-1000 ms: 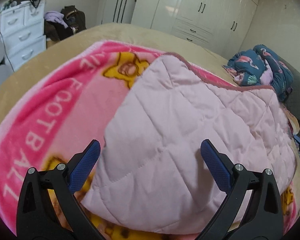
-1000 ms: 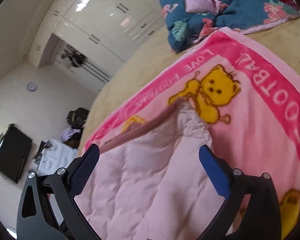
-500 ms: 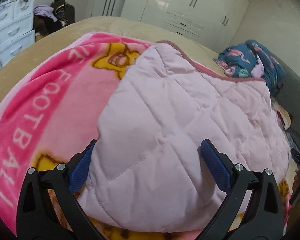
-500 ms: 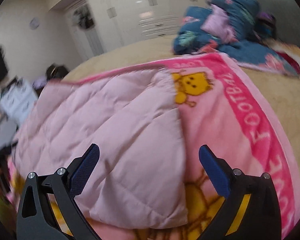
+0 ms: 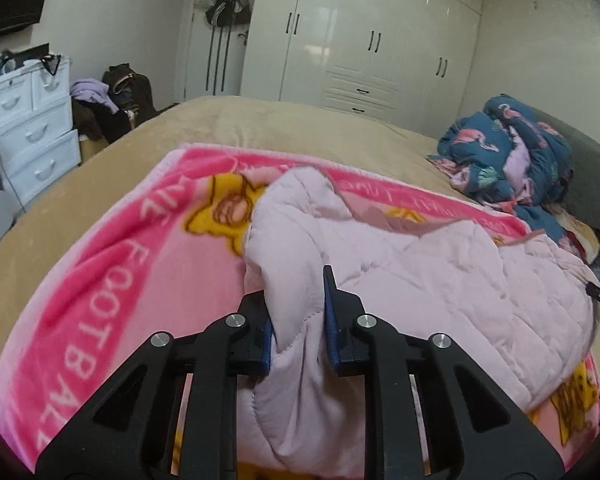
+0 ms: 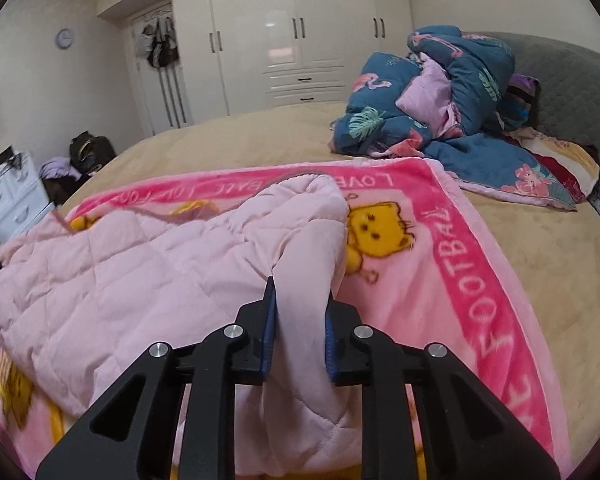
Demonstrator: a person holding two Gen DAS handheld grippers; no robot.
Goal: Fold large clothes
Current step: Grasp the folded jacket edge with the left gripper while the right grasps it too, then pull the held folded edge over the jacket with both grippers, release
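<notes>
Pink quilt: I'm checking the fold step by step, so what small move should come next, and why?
Probably lift both corners and carry them toward the far edge. The left claw and right claw are each shut on a bunched near corner of the pink quilt, which lies loosely spread on the blanket.

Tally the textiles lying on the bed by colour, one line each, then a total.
Pale pink quilted garment: 1
Bright pink printed blanket: 1
Dark blue flamingo-print bedding heap: 1
Total: 3 (the smaller items by the headboard are too unclear to count)
</notes>
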